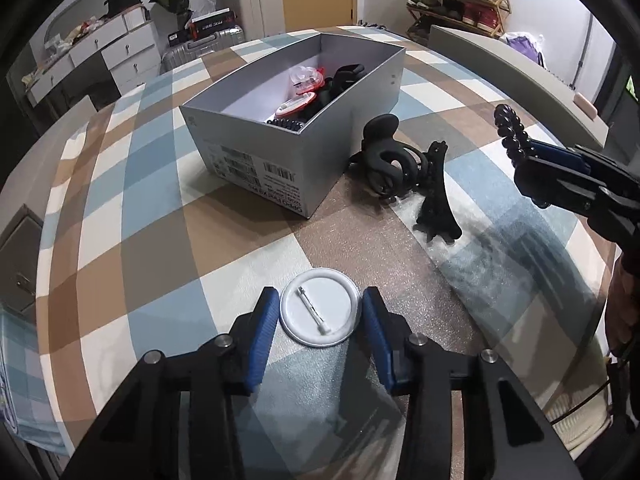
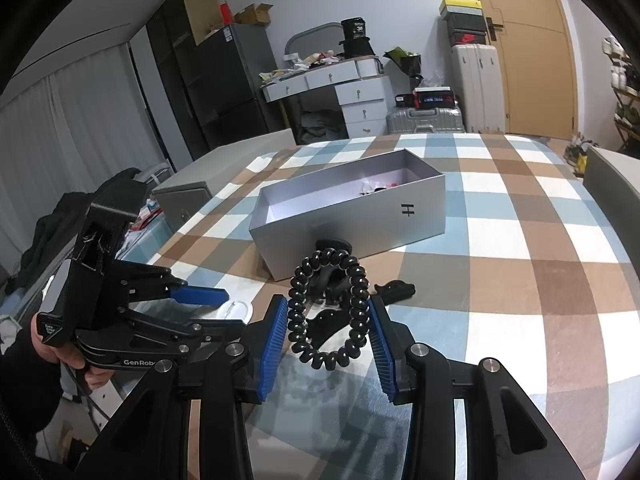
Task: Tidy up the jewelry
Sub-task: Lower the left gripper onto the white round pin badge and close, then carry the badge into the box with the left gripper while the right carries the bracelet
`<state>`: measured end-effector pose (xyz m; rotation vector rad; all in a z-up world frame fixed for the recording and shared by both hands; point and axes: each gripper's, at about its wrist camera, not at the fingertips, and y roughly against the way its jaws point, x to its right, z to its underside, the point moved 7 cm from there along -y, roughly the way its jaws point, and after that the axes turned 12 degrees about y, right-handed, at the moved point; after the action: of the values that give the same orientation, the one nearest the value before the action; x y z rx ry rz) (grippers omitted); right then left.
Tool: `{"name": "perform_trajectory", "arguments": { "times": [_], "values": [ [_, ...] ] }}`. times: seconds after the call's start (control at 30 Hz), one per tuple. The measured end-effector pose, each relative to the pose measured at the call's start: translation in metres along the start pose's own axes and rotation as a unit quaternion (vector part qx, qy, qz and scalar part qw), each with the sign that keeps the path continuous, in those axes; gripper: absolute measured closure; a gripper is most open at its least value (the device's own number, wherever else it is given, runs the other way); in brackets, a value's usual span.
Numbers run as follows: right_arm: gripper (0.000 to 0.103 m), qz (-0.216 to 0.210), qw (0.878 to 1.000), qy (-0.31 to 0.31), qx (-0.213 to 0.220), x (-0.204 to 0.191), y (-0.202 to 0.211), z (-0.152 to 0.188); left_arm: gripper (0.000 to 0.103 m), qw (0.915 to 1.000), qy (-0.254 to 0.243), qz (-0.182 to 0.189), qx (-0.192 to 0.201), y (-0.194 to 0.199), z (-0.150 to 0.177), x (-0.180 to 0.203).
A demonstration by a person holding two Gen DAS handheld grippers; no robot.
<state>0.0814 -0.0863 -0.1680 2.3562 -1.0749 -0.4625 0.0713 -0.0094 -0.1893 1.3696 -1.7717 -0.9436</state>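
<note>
A white round pin badge (image 1: 320, 307) lies face down on the checked tablecloth, between the open fingers of my left gripper (image 1: 319, 312), which stand on either side of it, apart from its rim. It shows partly behind the left gripper in the right wrist view (image 2: 237, 309). My right gripper (image 2: 329, 320) is shut on a black spiral hair tie (image 2: 329, 312) and holds it above the table; the tie also shows at the right in the left wrist view (image 1: 510, 132). The grey open box (image 1: 256, 152) holds several hair pieces and badges.
Two black hair claw clips (image 1: 386, 160) (image 1: 438, 196) lie right of the box on the tablecloth. A sheet of clear bubble wrap (image 1: 500, 264) lies under them and toward me. Chair backs (image 1: 516, 76) stand at the table's far edge.
</note>
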Motion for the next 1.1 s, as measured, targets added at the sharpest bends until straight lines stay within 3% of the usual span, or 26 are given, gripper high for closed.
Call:
{"name": "perform_trajectory", "arguments": {
  "times": [0.27, 0.53, 0.7, 1.1],
  "values": [
    [0.063, 0.003, 1.000, 0.001, 0.010, 0.003, 0.003, -0.007, 0.066, 0.9990, 0.013, 0.021, 0.037, 0.028, -0.010, 0.003],
    [0.064, -0.023, 0.999, -0.017, 0.041, 0.020, 0.001, -0.041, 0.066, 0.9924, 0.045, 0.041, 0.108, 0.059, -0.062, -0.004],
    [0.065, -0.032, 0.998, -0.027, 0.053, 0.031, -0.007, -0.063, 0.066, 0.9890, 0.068, 0.060, 0.117, 0.047, -0.091, -0.009],
    [0.065, -0.032, 0.999, 0.007, 0.043, 0.041, -0.044, -0.097, 0.066, 0.9890, 0.070, 0.068, 0.111, 0.023, -0.121, -0.004]
  ]
}}
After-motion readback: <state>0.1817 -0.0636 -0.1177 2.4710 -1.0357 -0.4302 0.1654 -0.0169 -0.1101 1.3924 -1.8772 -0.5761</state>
